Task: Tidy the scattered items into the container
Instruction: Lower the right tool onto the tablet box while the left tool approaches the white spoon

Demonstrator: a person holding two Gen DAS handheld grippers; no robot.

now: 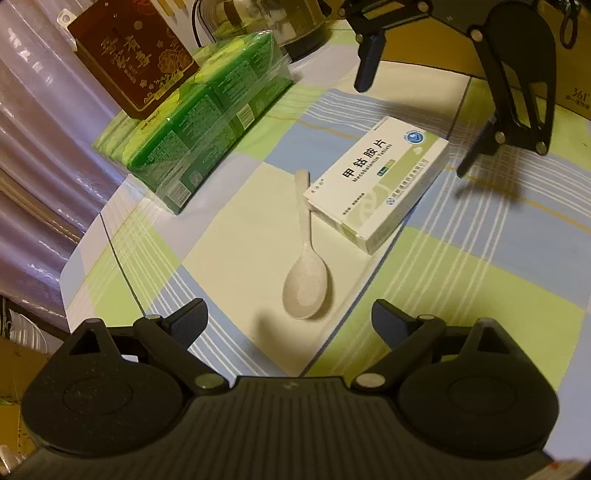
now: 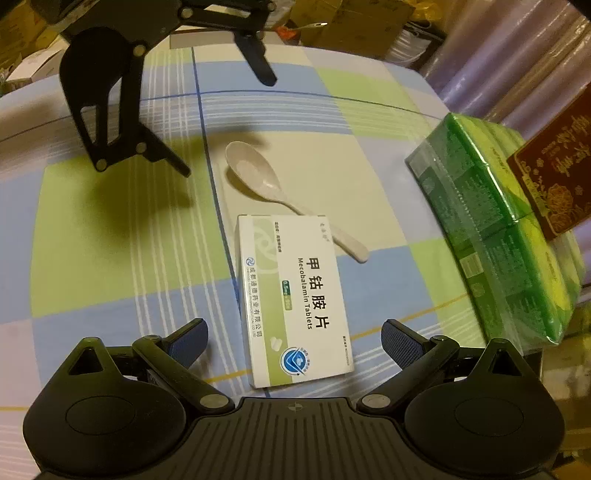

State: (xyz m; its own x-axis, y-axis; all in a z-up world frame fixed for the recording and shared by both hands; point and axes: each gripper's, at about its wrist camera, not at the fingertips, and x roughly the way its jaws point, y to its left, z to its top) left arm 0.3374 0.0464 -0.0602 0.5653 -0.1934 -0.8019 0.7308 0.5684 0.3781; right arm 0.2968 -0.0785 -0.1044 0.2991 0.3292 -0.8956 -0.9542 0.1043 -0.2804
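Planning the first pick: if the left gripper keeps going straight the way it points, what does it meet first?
Probably the spoon: its bowl lies just ahead of the open left gripper, between the finger lines. The medicine box sits farther on; depth is uncertain.

The spoon [image 2: 275, 192] handle runs partly under the medicine box [image 2: 295, 299]. The red tin [image 2: 554, 177] is cut off at the right wrist view's edge, and a kettle [image 1: 295, 29], perhaps, is cropped at the top of the left wrist view.
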